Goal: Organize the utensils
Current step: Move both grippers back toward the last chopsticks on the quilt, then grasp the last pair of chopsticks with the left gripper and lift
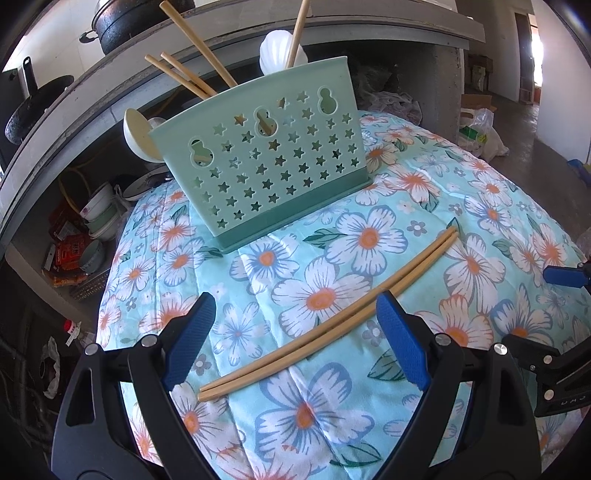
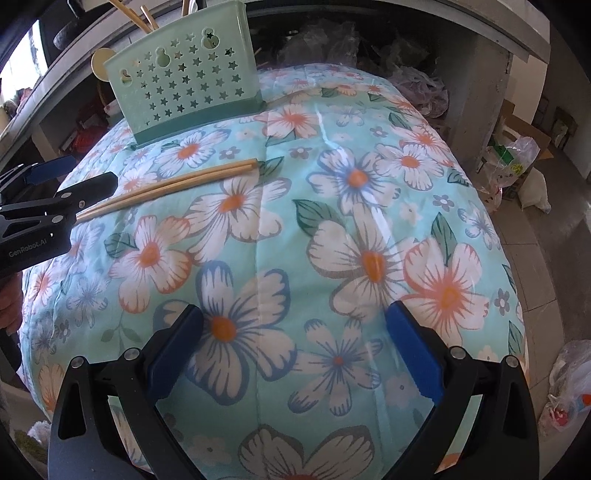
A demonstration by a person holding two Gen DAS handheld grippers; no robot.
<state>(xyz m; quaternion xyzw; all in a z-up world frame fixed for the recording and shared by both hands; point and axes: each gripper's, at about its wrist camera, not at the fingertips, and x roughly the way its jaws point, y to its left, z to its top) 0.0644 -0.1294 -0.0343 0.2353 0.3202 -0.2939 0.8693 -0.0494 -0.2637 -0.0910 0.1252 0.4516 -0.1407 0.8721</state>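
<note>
A mint-green utensil holder (image 1: 258,166) with star-shaped holes stands at the far side of the floral cloth (image 1: 480,206). Several chopsticks and two pale spoons stick out of it. One pair of wooden chopsticks (image 1: 332,314) lies loose on the cloth, crossing between the jaws of my open left gripper (image 1: 295,299); the pads do not press them. In the right wrist view the holder (image 2: 181,85) is at the upper left, the chopsticks (image 2: 166,188) below it. My right gripper (image 2: 295,312) is open over bare cloth, to the right of the chopsticks.
A concrete shelf behind holds black pots (image 1: 122,22), with stacked bowls (image 1: 99,214) underneath. Plastic bags (image 2: 517,166) lie on the floor to the right. The cloth (image 2: 369,166) drops away at its rounded edges.
</note>
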